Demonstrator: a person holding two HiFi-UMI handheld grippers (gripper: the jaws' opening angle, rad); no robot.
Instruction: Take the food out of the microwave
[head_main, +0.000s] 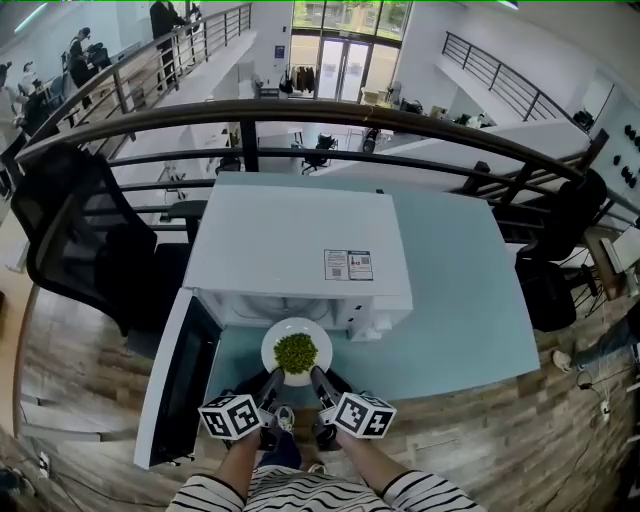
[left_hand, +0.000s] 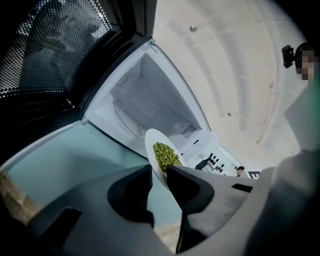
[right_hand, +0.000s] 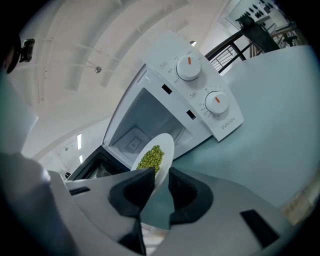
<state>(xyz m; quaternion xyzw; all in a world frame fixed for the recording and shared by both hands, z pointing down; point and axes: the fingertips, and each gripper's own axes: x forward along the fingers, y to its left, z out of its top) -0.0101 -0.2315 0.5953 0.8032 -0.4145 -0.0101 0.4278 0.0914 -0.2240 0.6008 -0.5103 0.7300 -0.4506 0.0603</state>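
Plate of peas (head_main: 297, 327), rim clamped in left tongs (head_main: 272, 376) and right tongs (head_main: 317, 374).

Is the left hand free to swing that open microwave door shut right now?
Probably not yet. The door stands clear at its left, but the left tongs and right tongs both grip the plate, so it would have to let go first.

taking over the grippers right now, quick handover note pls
Left gripper: shut on the near rim of the plate.
Right gripper: shut on the same rim, right beside the left one.
The plate carries peas and sits just in front of the microwave, above the table. The door is open to the left.
Done: plate is out of the cavity.
Left: set it on the table, release, probably close the door.
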